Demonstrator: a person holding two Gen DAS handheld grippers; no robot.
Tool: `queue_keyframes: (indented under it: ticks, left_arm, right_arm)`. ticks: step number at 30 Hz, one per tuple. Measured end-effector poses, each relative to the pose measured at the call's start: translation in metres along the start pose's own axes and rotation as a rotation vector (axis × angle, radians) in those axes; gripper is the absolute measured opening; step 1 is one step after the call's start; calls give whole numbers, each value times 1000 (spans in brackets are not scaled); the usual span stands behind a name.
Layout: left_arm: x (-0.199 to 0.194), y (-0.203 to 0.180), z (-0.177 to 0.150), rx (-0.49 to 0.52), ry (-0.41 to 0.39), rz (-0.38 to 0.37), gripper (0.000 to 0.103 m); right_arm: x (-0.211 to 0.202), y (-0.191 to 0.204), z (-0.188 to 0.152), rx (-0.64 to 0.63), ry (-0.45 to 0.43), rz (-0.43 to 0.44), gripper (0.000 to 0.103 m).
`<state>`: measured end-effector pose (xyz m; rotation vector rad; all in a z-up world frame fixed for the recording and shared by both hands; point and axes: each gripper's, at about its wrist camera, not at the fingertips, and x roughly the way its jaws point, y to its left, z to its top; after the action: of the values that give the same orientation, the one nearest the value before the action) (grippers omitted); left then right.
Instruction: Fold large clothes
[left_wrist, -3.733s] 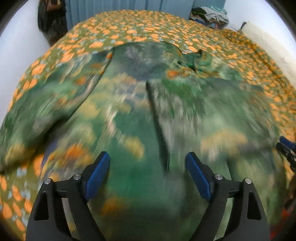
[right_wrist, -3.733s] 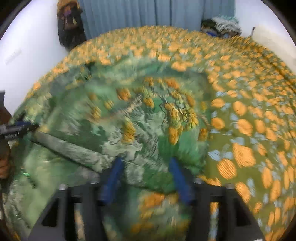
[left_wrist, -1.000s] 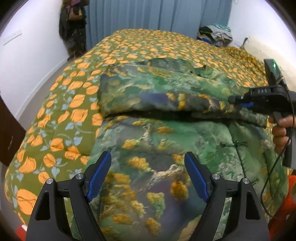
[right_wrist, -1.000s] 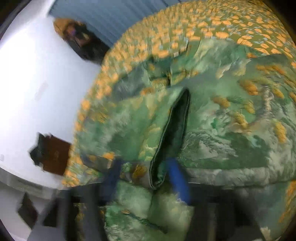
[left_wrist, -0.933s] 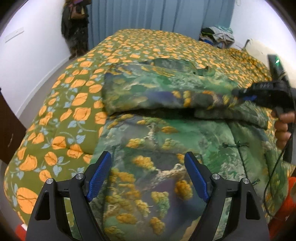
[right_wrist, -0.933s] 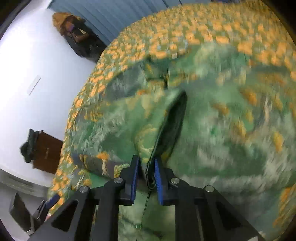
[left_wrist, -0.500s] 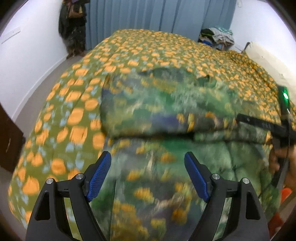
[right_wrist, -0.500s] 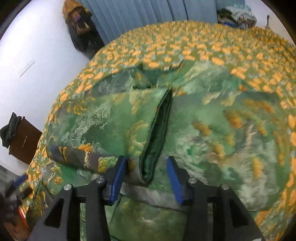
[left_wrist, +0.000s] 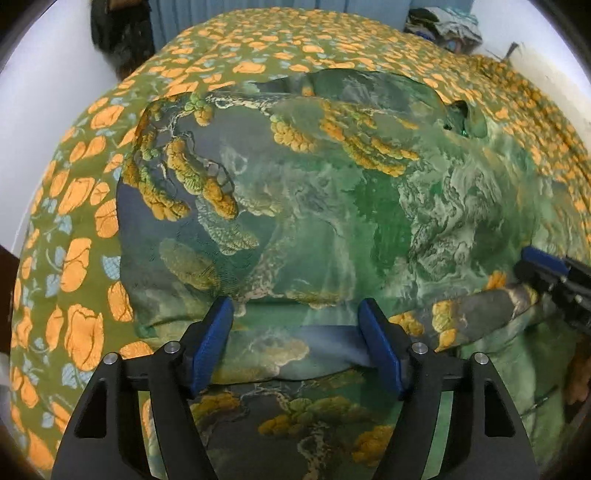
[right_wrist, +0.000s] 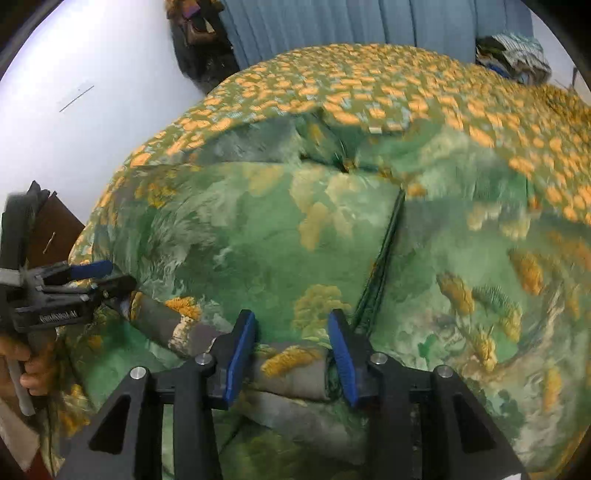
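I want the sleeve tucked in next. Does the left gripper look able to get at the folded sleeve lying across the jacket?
Probably yes. The left gripper hangs right over the jacket, jaws closing, nothing gripped, and the sleeve lies bare just beside it. Only the right gripper, at that sleeve's other stretch, might crowd it.

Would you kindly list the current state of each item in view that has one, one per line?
Green printed jacket: spread on the bed, partly folded, front zipper open.
Sleeve: laid across the jacket's lower part.
Left gripper: closing, fingers astride a fabric fold, not yet pressing.
Right gripper: closing, fingers around the sleeve.
Floral bedspread: laid over the bed.
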<state>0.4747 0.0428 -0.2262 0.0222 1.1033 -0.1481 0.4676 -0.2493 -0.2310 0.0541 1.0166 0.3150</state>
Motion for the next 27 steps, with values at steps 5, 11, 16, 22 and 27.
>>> queue_keyframes:
  ticks: [5,11,16,22,27]
  left_arm:
    - [-15,-3,6,4,31,11,73]
    - [-39,-14,41,-11,32,-118,73]
    - [21,-22,65,8,143,-85,73]
    - [30,-16,110,-82,67,-64,75]
    - [37,-6,112,-151,30,-88,77]
  right_arm:
    - [2,1,0,-6,-1,-5,40]
    - [-1,-2,-3,1,-16,1,40]
    - [-2,2,-5,-14,-23,-19,40]
    - [-1,2,-5,-11,-22,-21,40]
    - [0,1,-5,-9,-29,-22,40]
